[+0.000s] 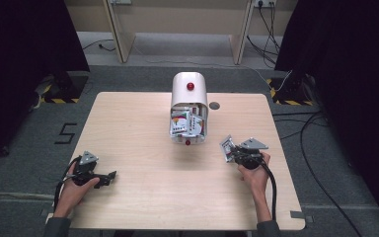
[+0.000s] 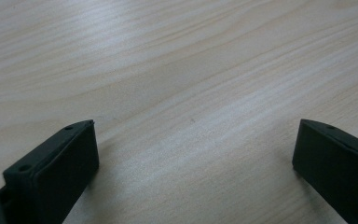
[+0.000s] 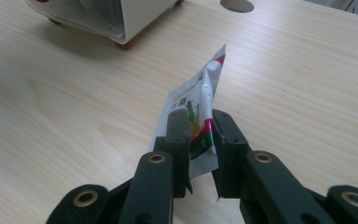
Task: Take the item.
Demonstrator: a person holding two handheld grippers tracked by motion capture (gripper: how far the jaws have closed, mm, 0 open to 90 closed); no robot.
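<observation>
A white dispenser box [image 1: 189,106] with a red knob stands mid-table, its open front packed with several printed sachets [image 1: 185,122]. My right gripper [image 1: 233,153] is at the right front of the table, shut on one white sachet [image 3: 197,119] with green and red print, held upright above the wood between the black jaws. A corner of the box [image 3: 121,21] sits beyond it at the upper left of the right gripper view. My left gripper [image 1: 109,176] rests low at the left front, open, with bare wood between its fingers [image 2: 60,163].
The light wooden table [image 1: 143,197] has a round cable hole [image 1: 214,105] just right of the box. Black cables trail from both grippers over the front edge. Dark curtains, floor cables and grey carpet surround the table.
</observation>
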